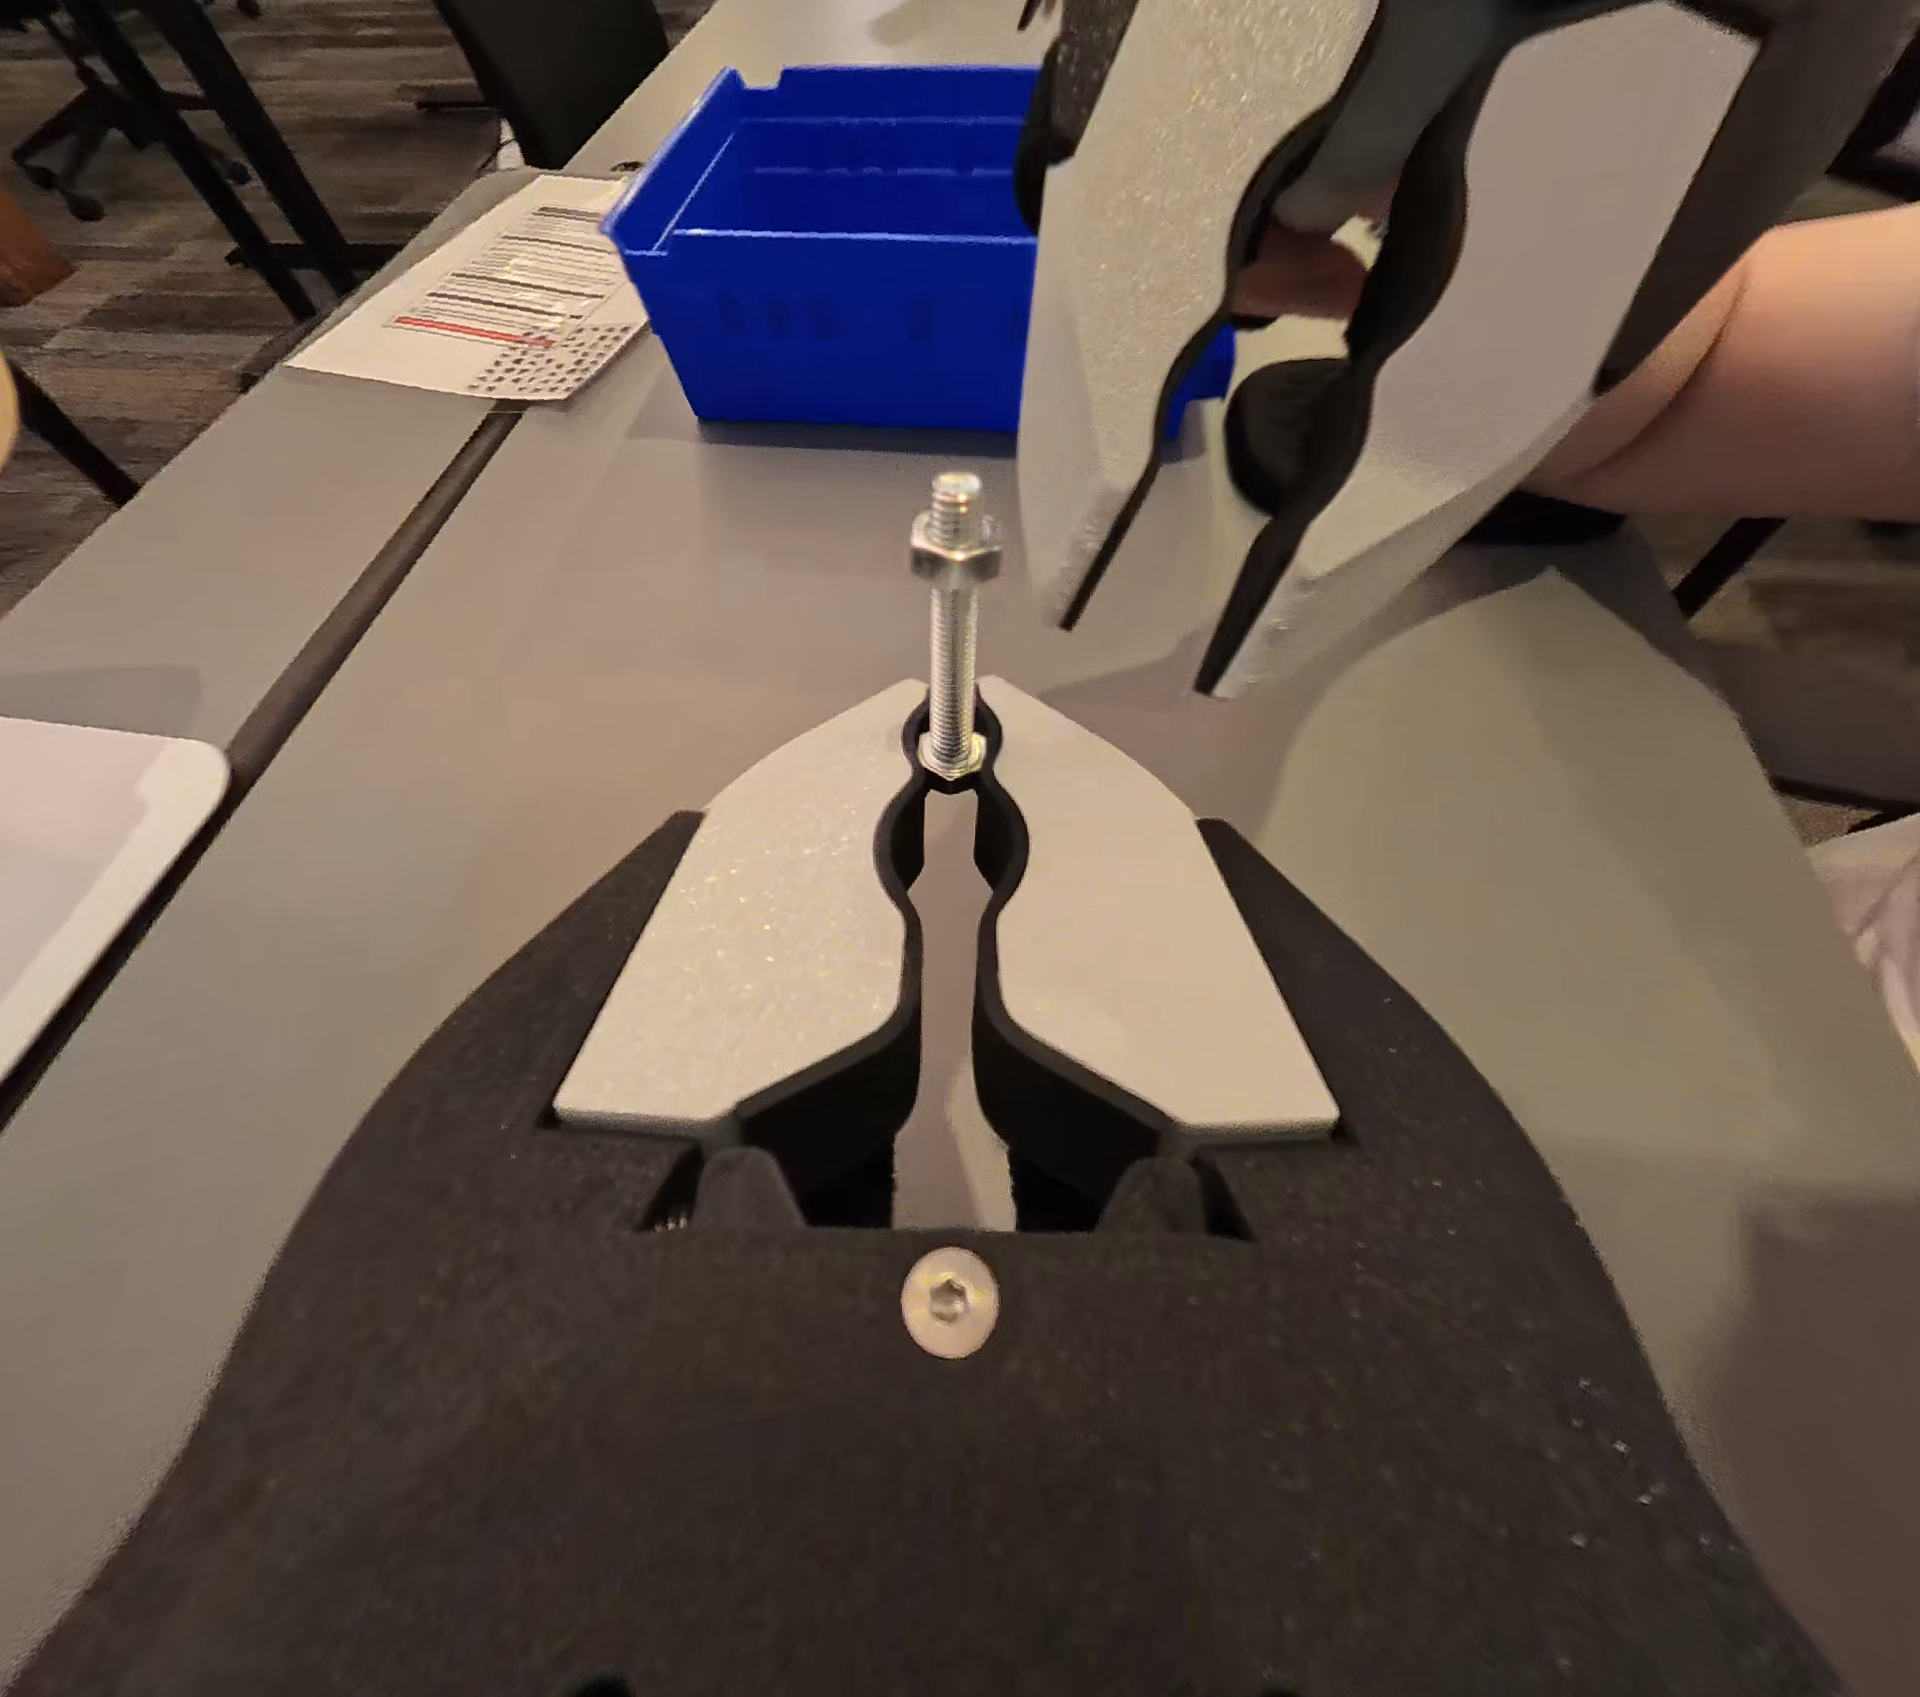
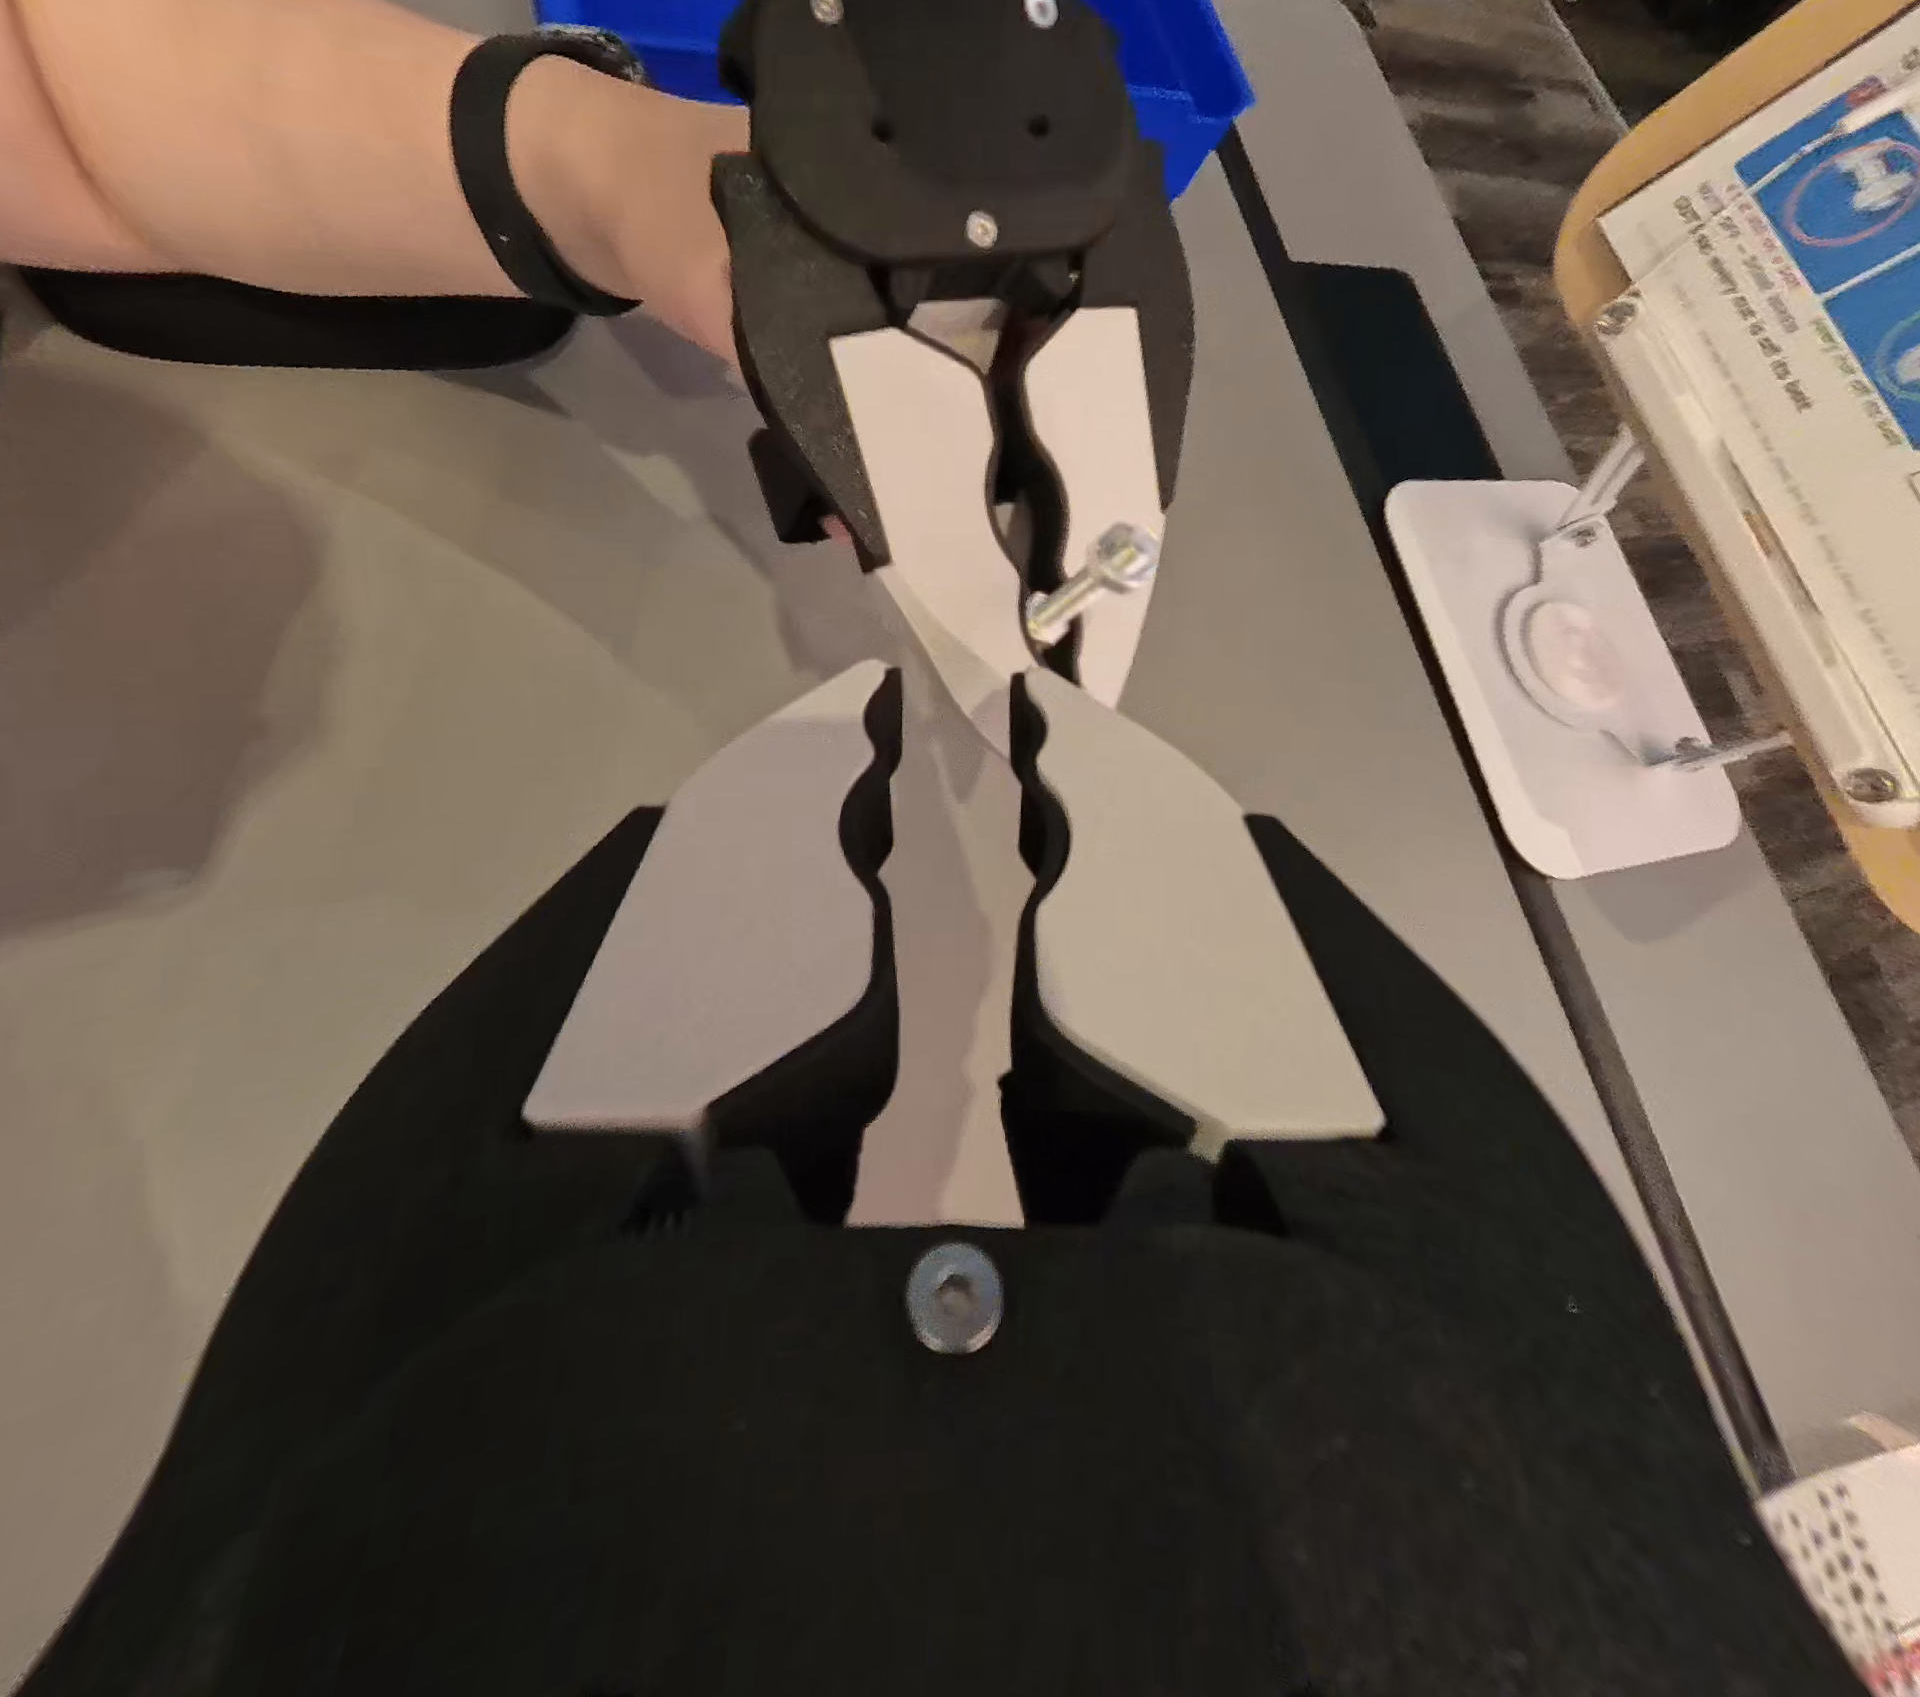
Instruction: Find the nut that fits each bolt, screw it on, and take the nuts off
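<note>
The left claw (image 1: 951,738) is clamping the bolt (image 1: 951,660) by its head, the nut (image 1: 954,556) sitting near the far end; the right claw (image 1: 1164,639), apart, is hovering just right of it.

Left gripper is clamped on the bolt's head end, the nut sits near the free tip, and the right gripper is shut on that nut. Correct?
Not quite: the right gripper is open and clear of the nut, as the left wrist view shows. The left gripper does clamp the bolt at its head end.

Black claw (image 1: 951,738) bodies, grey fingers (image 1: 790,909), silver screws; black wristband (image 2: 520,172).
</note>
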A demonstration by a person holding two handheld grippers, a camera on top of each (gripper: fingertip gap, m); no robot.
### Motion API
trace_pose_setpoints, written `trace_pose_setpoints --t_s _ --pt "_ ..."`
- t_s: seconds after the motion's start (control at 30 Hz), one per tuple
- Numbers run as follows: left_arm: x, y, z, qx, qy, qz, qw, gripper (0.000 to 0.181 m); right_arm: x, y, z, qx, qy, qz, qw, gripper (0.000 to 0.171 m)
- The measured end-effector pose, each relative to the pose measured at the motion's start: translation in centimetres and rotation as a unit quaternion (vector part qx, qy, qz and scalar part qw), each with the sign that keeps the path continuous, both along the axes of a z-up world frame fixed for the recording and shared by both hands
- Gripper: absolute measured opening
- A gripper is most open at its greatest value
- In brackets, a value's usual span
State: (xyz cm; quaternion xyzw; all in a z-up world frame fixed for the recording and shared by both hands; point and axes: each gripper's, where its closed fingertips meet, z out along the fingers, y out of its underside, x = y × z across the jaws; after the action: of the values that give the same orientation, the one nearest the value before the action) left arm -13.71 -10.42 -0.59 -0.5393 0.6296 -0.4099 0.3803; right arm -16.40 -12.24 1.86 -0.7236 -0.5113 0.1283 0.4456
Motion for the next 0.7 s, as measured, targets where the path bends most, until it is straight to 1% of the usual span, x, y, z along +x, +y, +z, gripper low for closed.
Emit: trace_pose_setpoints --t_s 0.07,0.13,0.23,0.3,0.33,0.37,0.4,0.43,0.5,0.63,0.7 --pt "-0.1 -0.2 0.3 -0.01 -0.008 -0.007 1.0 0.003 0.2 0.8 0.7 0.028 0.008 -0.024 0.999 0.025" --pt "0.0 -0.6 0.2 -0.002 -0.006 -0.016 1.0 0.003 0.1 1.3 1.2 0.045 0.022 -0.033 0.998 0.033" --pt "0.3 -1.2 -0.2 0.011 0.004 -0.025 1.0 0.003 -0.6 1.5 1.8 0.056 0.058 -0.024 0.996 0.04" --pt "0.4 -1.1 -0.3 0.017 0.006 -0.02 1.0 0.003 -1.1 0.9 1.6 0.042 0.063 -0.002 0.997 0.04" --pt "0.3 -0.8 -0.3 0.017 0.007 -0.013 1.0 0.003 -1.2 0.7 1.4 0.032 0.059 0.001 0.998 0.043" --pt "0.2 -0.4 -0.3 0.017 0.008 -0.005 1.0 0.003 -0.9 0.6 1.1 0.025 0.046 -0.002 0.999 0.043" --pt "0.1 0.0 -0.1 0.013 0.004 0.003 1.0 0.003 -0.6 0.2 0.7 0.014 0.026 0.003 1.0 0.031" --pt "0.0 0.3 0.2 0.003 -0.005 0.008 1.0 0.003 -0.5 -0.2 0.3 0.001 0.016 0.01 1.0 0.026" --pt "-0.2 0.1 0.6 -0.02 -0.015 -0.001 1.0 0.003 -0.2 0.1 0.7 0.008 0.019 -0.006 1.0 0.027" --pt "0.1 -0.8 0.1 -0.005 -0.004 -0.018 1.0 0.003 -0.1 1.3 1.4 0.046 0.037 -0.03 0.998 0.036" --pt "0.3 -1.2 -0.1 0.001 0.001 -0.024 1.0 0.003 -0.5 1.4 1.7 0.049 0.053 -0.026 0.997 0.039"
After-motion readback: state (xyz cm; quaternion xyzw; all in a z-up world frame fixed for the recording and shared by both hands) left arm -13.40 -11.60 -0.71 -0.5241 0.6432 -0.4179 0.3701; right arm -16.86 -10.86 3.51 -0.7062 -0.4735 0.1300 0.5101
